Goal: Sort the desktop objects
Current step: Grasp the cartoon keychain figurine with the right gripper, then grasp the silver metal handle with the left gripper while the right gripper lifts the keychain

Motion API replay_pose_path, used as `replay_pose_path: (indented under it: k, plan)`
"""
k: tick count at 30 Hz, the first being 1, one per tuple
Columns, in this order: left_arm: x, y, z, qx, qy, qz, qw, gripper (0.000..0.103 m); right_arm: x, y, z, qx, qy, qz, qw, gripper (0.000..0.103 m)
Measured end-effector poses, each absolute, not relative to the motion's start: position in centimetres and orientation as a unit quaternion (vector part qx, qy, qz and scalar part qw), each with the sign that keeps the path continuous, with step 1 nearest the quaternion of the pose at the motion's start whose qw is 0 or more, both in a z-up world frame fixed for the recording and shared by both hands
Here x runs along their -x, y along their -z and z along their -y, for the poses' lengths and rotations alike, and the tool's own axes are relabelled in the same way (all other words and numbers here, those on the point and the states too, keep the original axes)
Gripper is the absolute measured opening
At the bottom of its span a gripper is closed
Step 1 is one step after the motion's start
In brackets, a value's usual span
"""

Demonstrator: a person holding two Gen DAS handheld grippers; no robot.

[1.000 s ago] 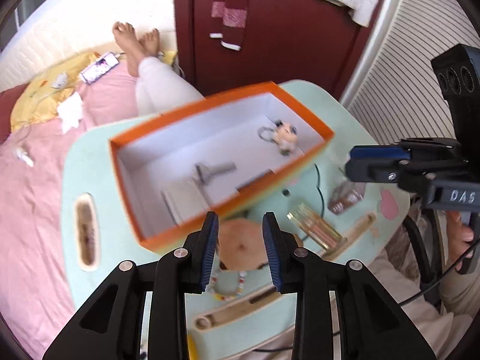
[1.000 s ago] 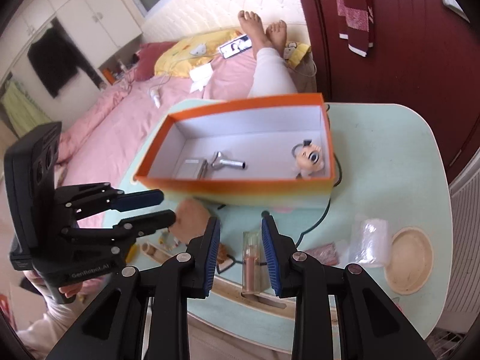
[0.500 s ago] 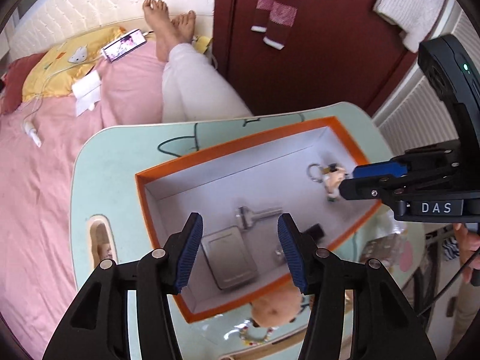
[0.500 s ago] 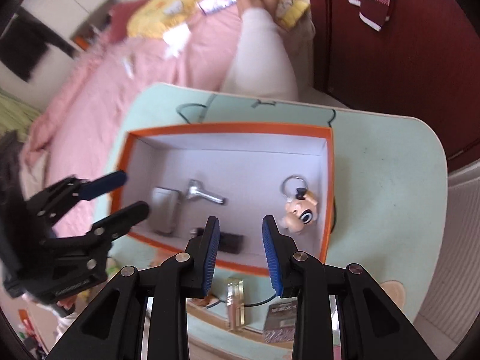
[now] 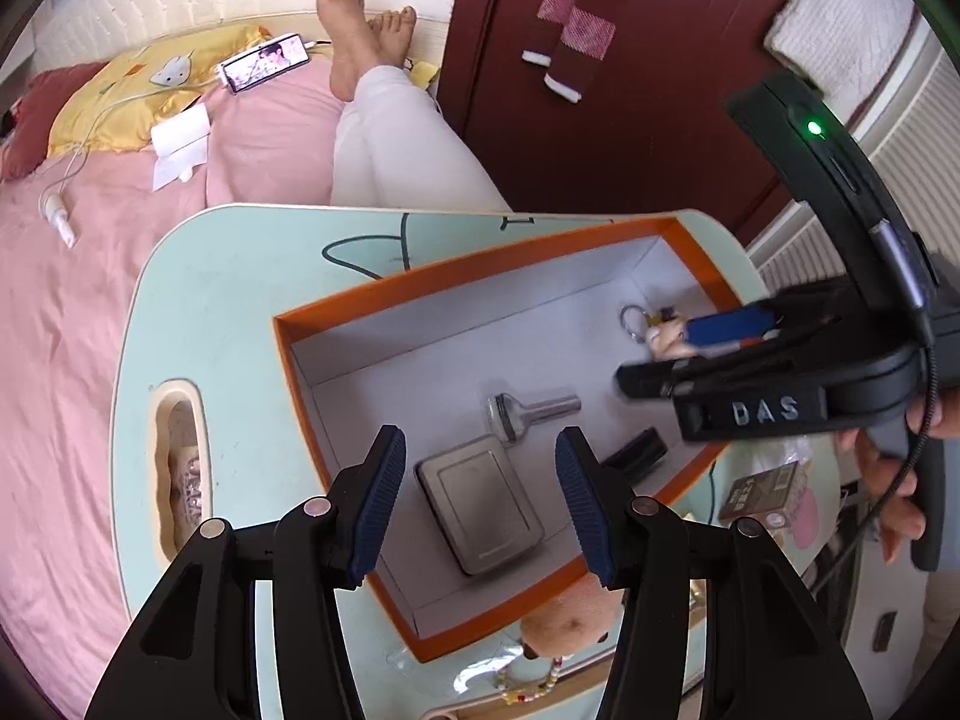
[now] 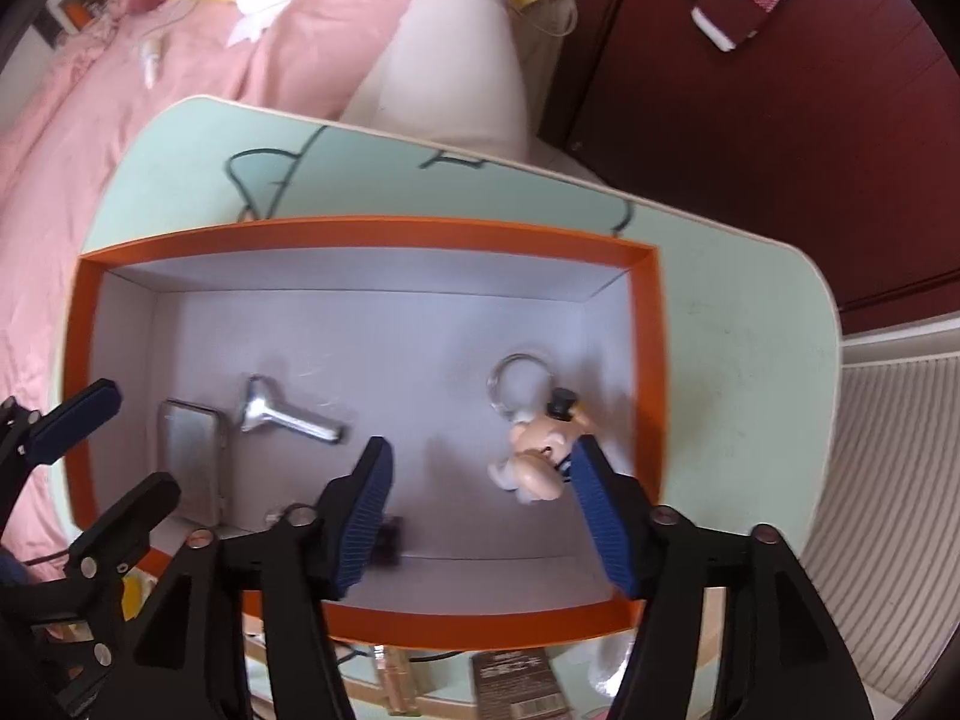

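An orange box (image 5: 288, 330) with a white inside stands on the mint-green table (image 5: 210, 300). In it lie a grey metal tin (image 5: 480, 510), a silver funnel-shaped tool (image 5: 531, 414), a small black piece (image 5: 636, 450) and a doll keychain (image 6: 540, 459). My left gripper (image 5: 483, 501) hovers open above the tin, holding nothing. My right gripper (image 6: 480, 510) points straight down into the box with its jaws opening. Nothing is gripped between them. The doll lies just beside its right finger (image 6: 594, 516), and the black piece (image 6: 387, 540) lies under its left finger.
In front of the box lie a peach plush ball (image 5: 570, 618), a bead bracelet (image 5: 534, 684), a brown packet (image 6: 516, 678) and a gold tube (image 6: 396, 678). The table has a handle slot (image 5: 180, 474). A person's legs (image 5: 390, 138) rest on the pink bed behind.
Both grippers moved from the loose items at the table's near edge to above the box. The left jaws widened first, and the right jaws widened in the last half second.
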State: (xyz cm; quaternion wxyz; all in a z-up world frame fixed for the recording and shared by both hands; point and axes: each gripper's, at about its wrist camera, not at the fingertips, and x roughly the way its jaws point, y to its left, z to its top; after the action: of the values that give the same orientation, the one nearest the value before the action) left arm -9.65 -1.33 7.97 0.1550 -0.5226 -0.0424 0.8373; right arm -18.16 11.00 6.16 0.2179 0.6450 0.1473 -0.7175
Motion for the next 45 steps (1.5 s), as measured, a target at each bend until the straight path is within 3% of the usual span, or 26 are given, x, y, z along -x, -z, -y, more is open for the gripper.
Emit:
replay_pose_path:
  k: [3, 8, 14, 16, 18, 29, 39, 45]
  plan:
    - [9.2, -8.8, 2.0, 0.514, -0.844, 0.048, 0.146, 0.053, 18.0, -7.4, -11.2, -0.646, 0.709, -0.100, 0.267, 0.055]
    - [9.0, -9.3, 1.9, 0.509, -0.846, 0.043, 0.153, 0.054, 18.2, -8.7, -12.2, -0.620, 0.739, -0.132, 0.228, 0.055]
    - [9.3, -9.0, 1.7, 0.512, -0.844, 0.041, 0.155, 0.053, 18.9, -5.5, -13.3, -0.653, 0.724, -0.116, 0.191, 0.055]
    - [9.4, -8.9, 1.7, 0.513, -0.843, 0.040, 0.154, 0.053, 19.2, -4.8, -13.2, -0.651, 0.727, -0.103, 0.194, 0.048]
    - [9.5, -8.7, 1.6, 0.515, -0.842, 0.040, 0.153, 0.053, 19.3, -5.3, -13.3, -0.633, 0.742, -0.109, 0.191, 0.034]
    - [10.3, -7.7, -1.3, 0.533, -0.831, -0.015, 0.161, 0.053, 17.1, -9.3, -17.7, -0.577, 0.777, -0.007, 0.250, 0.033]
    - [12.8, -4.9, -7.3, 0.558, -0.787, -0.166, 0.206, 0.053, 15.1, -13.5, -26.2, -0.510, 0.816, 0.104, 0.253, 0.033]
    - [15.4, -3.1, -6.5, 0.615, -0.731, -0.097, 0.282, 0.056, 14.4, -14.7, -29.1, -0.498, 0.818, 0.127, 0.258, 0.033]
